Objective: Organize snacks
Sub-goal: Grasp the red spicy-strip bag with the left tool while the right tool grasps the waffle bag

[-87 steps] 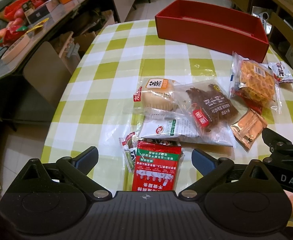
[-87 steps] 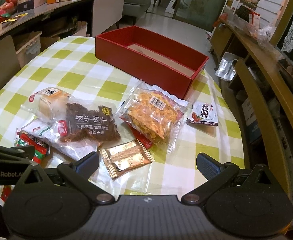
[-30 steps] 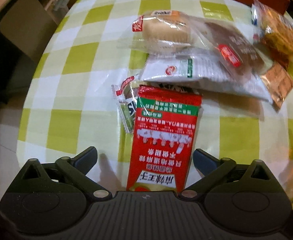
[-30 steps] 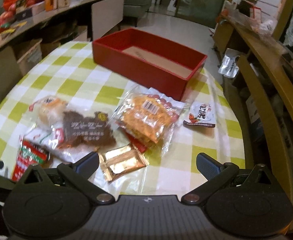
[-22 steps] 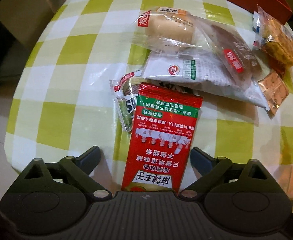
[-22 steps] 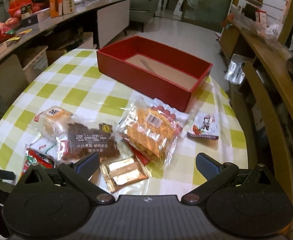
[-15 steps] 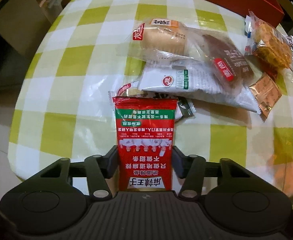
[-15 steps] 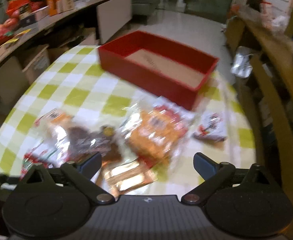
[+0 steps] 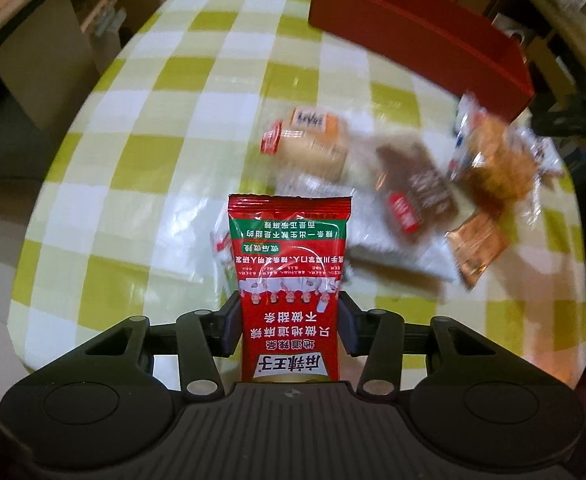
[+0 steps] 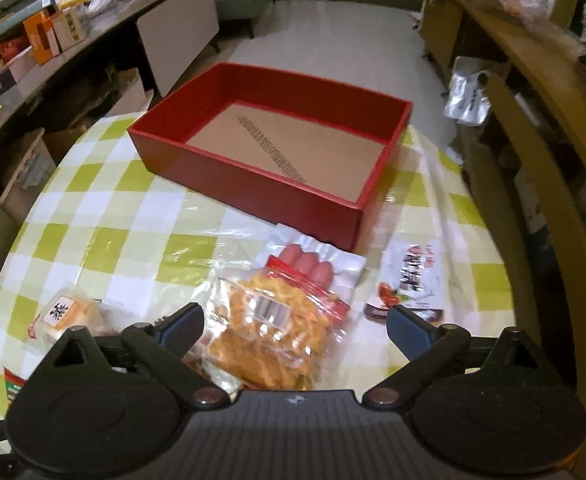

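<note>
The left gripper [image 9: 289,322] has just closed its jaws on a red snack packet [image 9: 289,280], and the pads pinch its two long sides. In the left wrist view the packet's long axis runs from 6 o'clock to 12 o'clock, straight out along the fingers. Its crimped far end points to 12 o'clock and its near end is cut off behind the gripper body. The printing on it reads upside down from this camera. The packet stands in front of the snacks on the table, and whether its far end touches them cannot be told.

The right gripper [image 10: 295,326] has its fingers spread wide with nothing pinched. It hangs over a clear bag of orange crisps [image 10: 269,336], which partly covers a pack of small sausages [image 10: 313,262] at 12 o'clock.

The left wrist view is smeared by motion, so a bun in a wrapper [image 9: 313,140], a dark brown packet [image 9: 417,188] and a copper foil sachet [image 9: 477,254] at 2 o'clock are hard to read.

All rest on a round table [image 10: 113,216] with a glossy green and white checked cloth. An open red box [image 10: 269,148] with a bare cardboard floor sits at the far side. Cluttered shelves line the left of the room, a wooden counter the right.
</note>
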